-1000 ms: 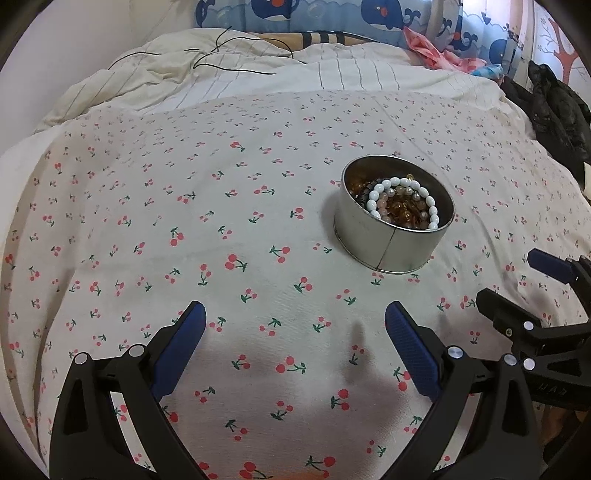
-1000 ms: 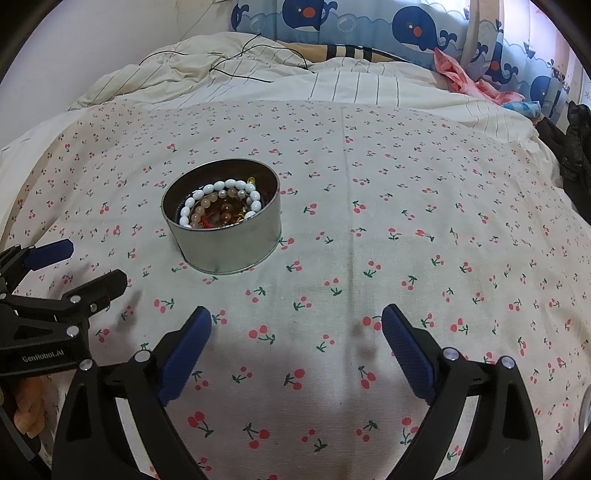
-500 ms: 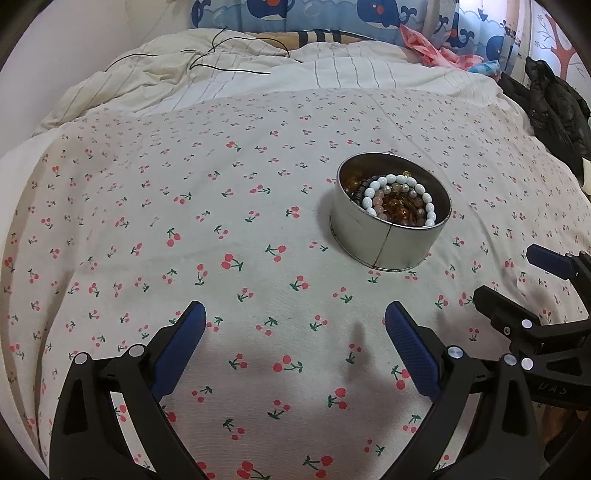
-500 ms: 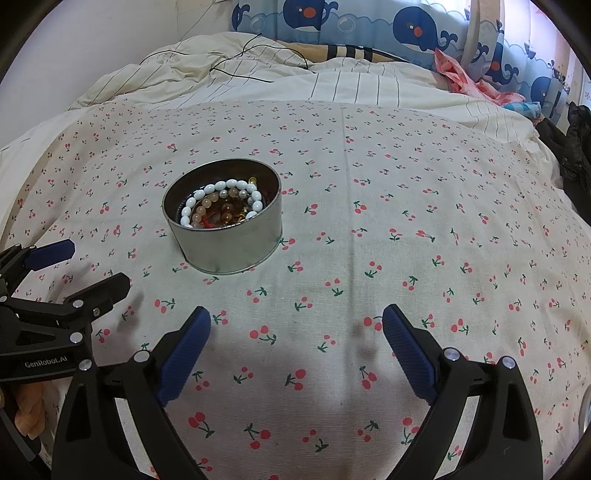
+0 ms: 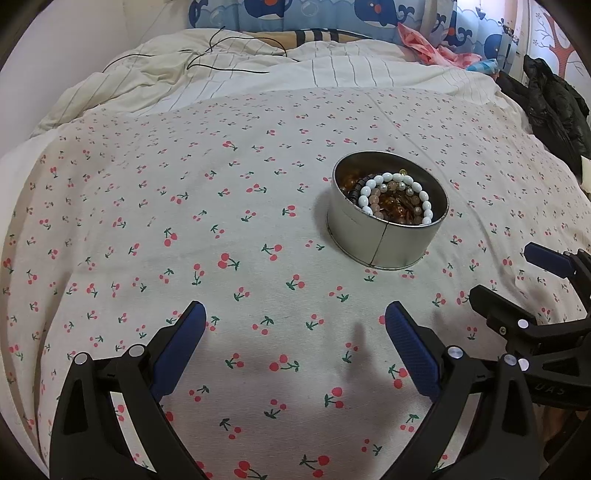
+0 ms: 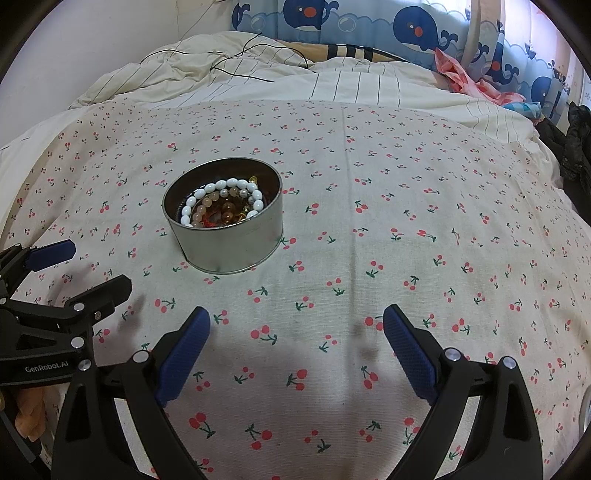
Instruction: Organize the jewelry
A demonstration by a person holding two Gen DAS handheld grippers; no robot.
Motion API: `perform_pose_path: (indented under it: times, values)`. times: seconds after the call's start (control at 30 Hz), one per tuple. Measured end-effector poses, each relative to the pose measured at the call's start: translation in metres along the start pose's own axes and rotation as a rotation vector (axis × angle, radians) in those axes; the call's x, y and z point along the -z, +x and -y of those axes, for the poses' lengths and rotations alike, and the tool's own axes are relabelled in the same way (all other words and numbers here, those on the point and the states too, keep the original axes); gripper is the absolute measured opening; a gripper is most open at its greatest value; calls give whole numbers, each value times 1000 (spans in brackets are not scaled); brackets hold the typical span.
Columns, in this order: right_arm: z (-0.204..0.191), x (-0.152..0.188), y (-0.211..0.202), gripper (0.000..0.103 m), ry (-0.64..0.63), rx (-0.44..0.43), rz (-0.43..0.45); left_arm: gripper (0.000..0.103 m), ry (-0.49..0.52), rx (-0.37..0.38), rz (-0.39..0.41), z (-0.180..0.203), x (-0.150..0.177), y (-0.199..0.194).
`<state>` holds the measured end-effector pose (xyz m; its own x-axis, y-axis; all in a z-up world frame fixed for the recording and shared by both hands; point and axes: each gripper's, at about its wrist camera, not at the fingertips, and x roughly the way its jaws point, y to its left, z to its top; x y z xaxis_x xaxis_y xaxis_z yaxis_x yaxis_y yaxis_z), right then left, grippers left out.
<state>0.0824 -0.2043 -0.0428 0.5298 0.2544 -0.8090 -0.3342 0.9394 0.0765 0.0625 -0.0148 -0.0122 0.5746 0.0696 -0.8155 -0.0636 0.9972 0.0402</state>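
Note:
A round metal tin point(image 5: 384, 242) point(image 6: 229, 247) stands on the cherry-print sheet point(image 5: 184, 221). Inside it lie a white bead bracelet point(image 5: 369, 182) point(image 6: 225, 184) and several amber and pink bead strands point(image 5: 400, 206). My left gripper point(image 5: 293, 317) hovers open over bare sheet, nearer than the tin and to its left, with nothing between its blue pads. My right gripper point(image 6: 297, 321) is open too, nearer than the tin and to its right, also holding nothing. Each gripper shows at the edge of the other's view: the right one point(image 5: 513, 277), the left one point(image 6: 88, 266).
A rumpled striped duvet point(image 5: 295, 70) with a thin black cable point(image 5: 221, 62) lies at the far end, before a whale-print cushion point(image 6: 369, 22). Pink cloth point(image 5: 428, 48) and a dark jacket point(image 5: 554, 99) sit at the far right. A wall point(image 6: 92, 37) bounds the left.
The left wrist view has shifted slightly, so the tin sits a little higher and further left in it. Both grippers stay open and empty; the right view is nearly unchanged.

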Motion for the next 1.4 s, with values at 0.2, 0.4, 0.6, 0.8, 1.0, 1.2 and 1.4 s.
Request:
perform_pose_path:
  times: [0.2, 0.4, 0.6, 0.8, 1.0, 1.2, 1.4]
  values:
    - [0, 0, 0, 91, 0, 1, 1, 94, 1, 0, 0, 0, 0, 0]
    - [0, 0, 0, 91, -1, 1, 0, 94, 3, 1, -1, 0, 0, 0]
    - [0, 0, 1, 91, 0, 1, -1, 94, 2, 1, -2, 0, 1, 1]
    - [-1, 0, 2, 91, -2, 2, -2, 94, 2, 1, -2, 0, 1, 1]
    - [-1, 0, 2, 91, -2, 2, -3, 94, 1, 1, -3, 0, 1, 0]
    - [0, 0, 2, 91, -5, 3, -3, 94, 1, 0, -2, 0, 0, 1]
    - [1, 1, 2, 92, -6, 3, -2, 94, 3, -2, -2, 2, 1, 1]
